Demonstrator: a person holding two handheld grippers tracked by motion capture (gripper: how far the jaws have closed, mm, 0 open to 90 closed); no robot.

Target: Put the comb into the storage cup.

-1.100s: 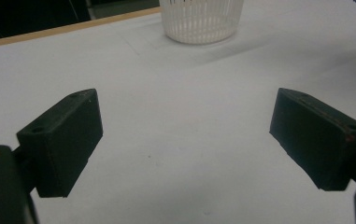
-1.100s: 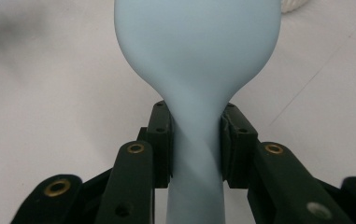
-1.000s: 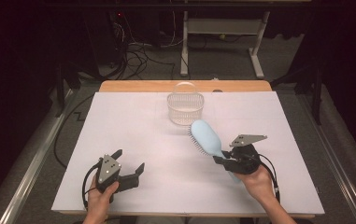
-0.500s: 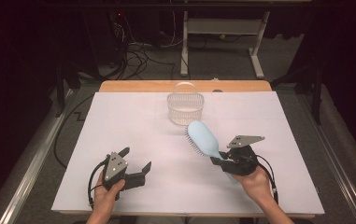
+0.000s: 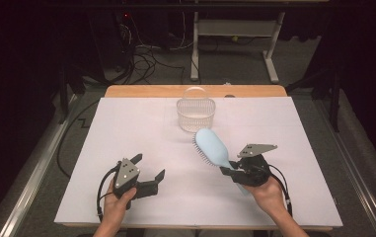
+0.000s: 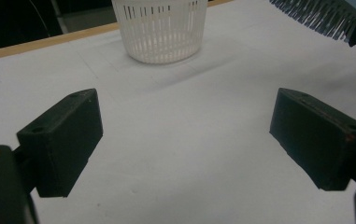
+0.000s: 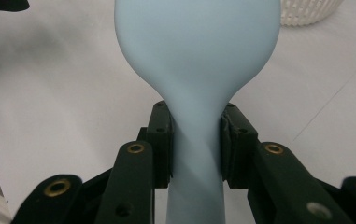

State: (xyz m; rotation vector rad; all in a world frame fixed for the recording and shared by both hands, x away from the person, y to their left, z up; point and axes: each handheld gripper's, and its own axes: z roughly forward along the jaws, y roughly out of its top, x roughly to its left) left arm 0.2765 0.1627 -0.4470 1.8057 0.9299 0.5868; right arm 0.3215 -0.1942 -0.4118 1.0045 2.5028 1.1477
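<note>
Near the far edge of the table (image 5: 126, 128), a white slotted basket (image 5: 196, 114) is seen standing upright on the white cover, with nothing between it and the two grippers. Just in front of the basket, slightly to its right, the head of a pale blue hairbrush (image 5: 211, 147) is held off the surface, its dark bristles turned down and toward the left. Brush and basket are near each other but apart. Beyond the table, cables and a metal stand (image 5: 235, 44) are noted on the floor.

The right gripper (image 5: 235, 173) is clamped on the narrow neck of the hairbrush, both pads pressed against its sides as seen in the right gripper view (image 7: 196, 140). It is carried by the right hand (image 5: 269, 195) at the near right of the table, raised and angled toward the basket.

The left gripper (image 5: 148, 173) is held by the left hand (image 5: 114, 205) at the near left, low over the table, with its jaws spread wide and nothing between them; bare cover is seen in the gap in the left gripper view (image 6: 185, 140). It is pointed toward the basket and is well apart from the brush.
</note>
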